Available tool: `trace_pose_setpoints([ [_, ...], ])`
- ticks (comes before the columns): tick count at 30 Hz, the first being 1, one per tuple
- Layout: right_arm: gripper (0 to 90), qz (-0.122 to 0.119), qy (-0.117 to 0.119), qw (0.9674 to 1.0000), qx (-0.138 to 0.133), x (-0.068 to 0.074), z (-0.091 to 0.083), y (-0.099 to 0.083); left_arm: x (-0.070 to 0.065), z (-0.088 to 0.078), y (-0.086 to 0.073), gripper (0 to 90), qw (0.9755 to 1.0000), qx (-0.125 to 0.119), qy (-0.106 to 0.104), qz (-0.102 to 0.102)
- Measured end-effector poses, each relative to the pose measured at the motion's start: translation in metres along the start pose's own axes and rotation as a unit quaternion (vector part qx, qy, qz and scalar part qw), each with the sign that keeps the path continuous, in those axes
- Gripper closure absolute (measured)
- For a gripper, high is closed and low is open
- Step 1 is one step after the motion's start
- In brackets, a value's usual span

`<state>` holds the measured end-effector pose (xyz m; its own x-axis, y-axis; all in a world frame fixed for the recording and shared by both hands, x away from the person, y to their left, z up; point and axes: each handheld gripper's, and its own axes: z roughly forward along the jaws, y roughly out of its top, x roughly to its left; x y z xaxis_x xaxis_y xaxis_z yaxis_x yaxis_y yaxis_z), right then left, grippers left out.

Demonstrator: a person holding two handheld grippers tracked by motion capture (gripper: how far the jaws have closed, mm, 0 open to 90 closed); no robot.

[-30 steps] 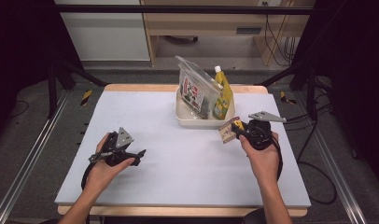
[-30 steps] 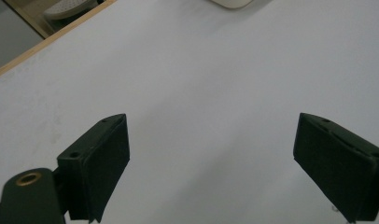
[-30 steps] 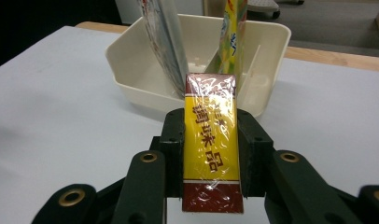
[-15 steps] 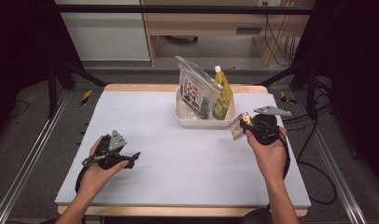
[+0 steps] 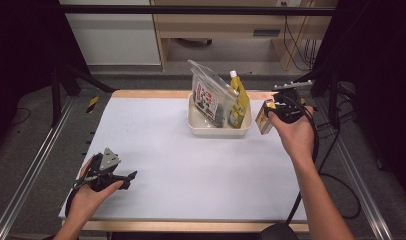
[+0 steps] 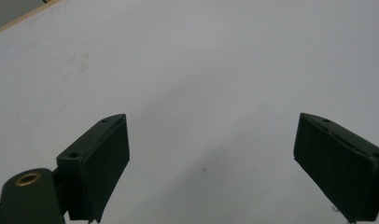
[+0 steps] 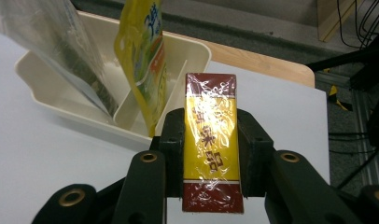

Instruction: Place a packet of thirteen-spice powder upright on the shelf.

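My right gripper point(image 5: 270, 111) point(image 7: 210, 140) is shut on a yellow and dark-red wrapped box point(image 7: 210, 140) point(image 5: 264, 116), held in the air just right of a cream tray point(image 5: 219, 130) point(image 7: 43, 100). The tray holds a clear pouch with dark contents point(image 5: 209, 98) point(image 7: 52, 46) and a yellow spouted pouch point(image 5: 238, 100) point(image 7: 143, 51), both standing upright. My left gripper point(image 5: 122, 176) point(image 6: 211, 158) is low over the bare white mat at the front left, jaws open with nothing between them.
The white mat point(image 5: 191, 165) covers the table, with a wooden edge at the back. Metal rails point(image 5: 31, 170) run along both sides. A cable point(image 5: 311, 165) trails from the right gripper. A wooden desk point(image 5: 226, 25) stands behind the table.
The right gripper has risen and moved back and right with the box, now beside the tray's right end. The left hand has drifted toward the front left corner.
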<state>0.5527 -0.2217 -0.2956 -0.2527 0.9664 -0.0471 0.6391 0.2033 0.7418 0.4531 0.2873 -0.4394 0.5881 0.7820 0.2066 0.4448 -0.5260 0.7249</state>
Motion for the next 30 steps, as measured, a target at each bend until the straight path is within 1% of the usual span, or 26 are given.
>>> trace_pose_setpoints([
  [2,68.0,0.001,0.000,1.0000,0.010,-0.002,0.000,0.009,0.001,-0.001,-0.001,10.4,1.0000,0.000,0.000,-0.001],
  [5,68.0,0.002,-0.003,0.9999,0.011,-0.005,0.000,0.018,0.002,0.000,-0.002,10.5,1.0000,0.002,-0.001,-0.004],
  [10,68.0,0.017,-0.001,0.9998,0.010,-0.007,0.004,0.044,0.000,0.002,-0.002,10.8,1.0000,0.006,-0.003,-0.002],
  [14,68.0,0.027,0.003,0.9995,0.013,-0.005,0.014,0.060,-0.001,0.003,-0.002,10.9,0.9999,0.010,-0.005,0.002],
  [16,68.0,0.035,0.007,0.9992,0.017,-0.004,0.022,0.067,-0.002,0.003,-0.002,10.9,0.9999,0.011,-0.006,0.001],
  [17,68.0,0.044,0.010,0.9988,0.020,-0.003,0.027,0.071,-0.002,0.003,-0.002,10.9,0.9999,0.011,-0.007,0.001],
  [20,68.0,0.056,0.018,0.9979,0.024,-0.002,0.038,0.076,-0.002,0.004,-0.003,11.1,0.9999,0.015,-0.008,0.002],
  [23,68.0,0.068,0.021,0.9971,0.028,0.001,0.047,0.081,-0.004,0.006,-0.003,11.1,0.9999,0.013,-0.010,0.000],
  [24,68.0,0.068,0.022,0.9971,0.028,0.002,0.049,0.082,-0.004,0.006,-0.003,11.1,0.9998,0.016,-0.011,0.001],
  [27,68.0,0.072,0.018,0.9967,0.031,0.003,0.055,0.084,-0.006,0.007,-0.003,11.3,0.9997,0.018,-0.014,0.005],
  [30,68.0,0.083,0.011,0.9958,0.035,0.004,0.059,0.085,-0.008,0.009,-0.003,11.4,0.9997,0.020,-0.015,0.008],
])
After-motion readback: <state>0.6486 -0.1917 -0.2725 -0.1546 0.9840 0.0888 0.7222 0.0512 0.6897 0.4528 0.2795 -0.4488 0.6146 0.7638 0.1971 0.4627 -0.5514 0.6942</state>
